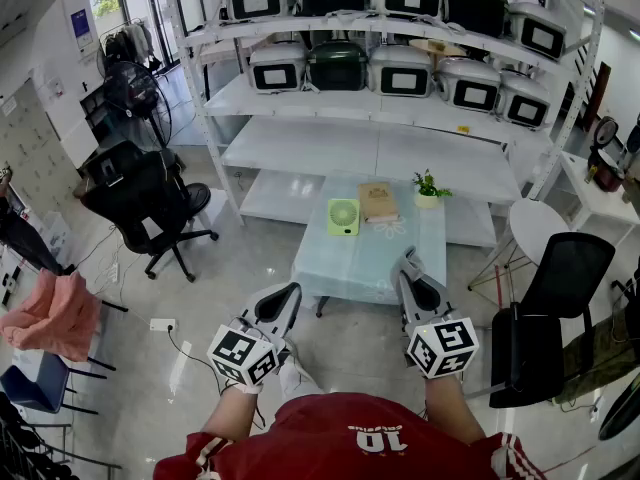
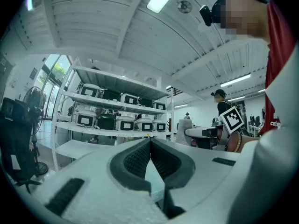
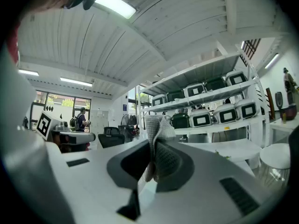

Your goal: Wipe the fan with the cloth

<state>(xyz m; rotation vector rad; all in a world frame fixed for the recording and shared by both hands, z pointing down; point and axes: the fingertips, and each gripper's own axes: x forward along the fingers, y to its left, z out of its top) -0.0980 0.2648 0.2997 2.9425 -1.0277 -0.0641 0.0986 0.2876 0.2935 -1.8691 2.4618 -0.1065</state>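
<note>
Head view: small green square plastic fan [image 1: 343,217] at twelve o'clock on the pale table [image 1: 365,268], which we judge unwiped; our right gripper [image 3: 152,143] clamps the grey waffle-weave cloth [image 3: 161,125], left gripper [image 2: 150,143] closed, empty.

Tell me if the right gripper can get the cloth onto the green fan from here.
Probably yes: the right gripper, shut on the cloth, faces the fan, with only bare table between them. It must move forward.

Pale green fan [image 1: 343,217], grey waffle-weave cloth [image 3: 159,129], light blue table [image 1: 360,263]
</note>
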